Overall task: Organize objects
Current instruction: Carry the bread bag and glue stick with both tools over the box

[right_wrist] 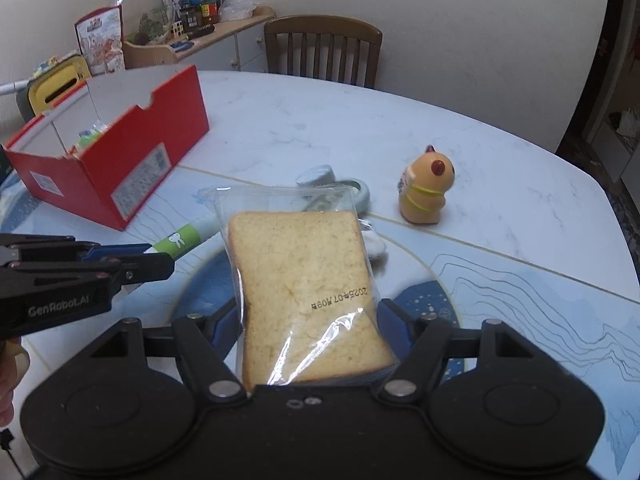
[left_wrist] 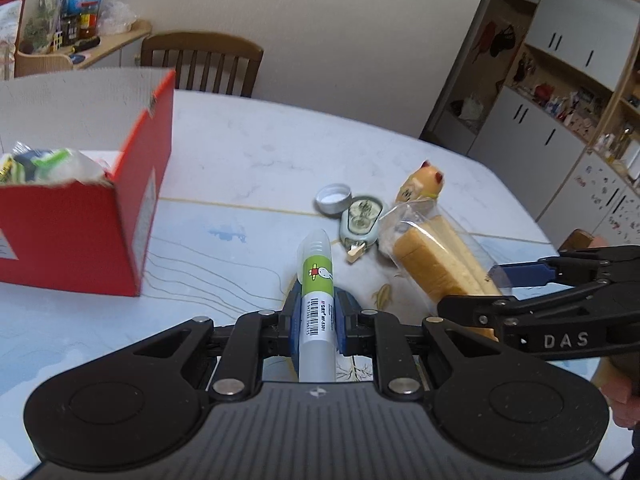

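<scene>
My L gripper [left_wrist: 316, 322] pinches glue stick [left_wrist: 316, 280]; R gripper [right_wrist: 310, 330] clamps bagged bread [right_wrist: 304, 280]. Red box [right_wrist: 132, 152] near table [right_wrist: 500, 184] far-left edge; cat figurine [right_wrist: 426, 192] mid-table.

The left tongs [left_wrist: 316, 316] sat at the lower centre of the left wrist view, their blue pads pressed close together on a glue stick [left_wrist: 316, 292] that stood up between them. In the right wrist view they reached in from the left edge [right_wrist: 160, 258]. The right tongs [right_wrist: 312, 320] filled the lower centre of their own view, clamped on a bagged bread slice [right_wrist: 304, 276]. In the left wrist view they came in from the right edge [left_wrist: 476, 284].
</scene>
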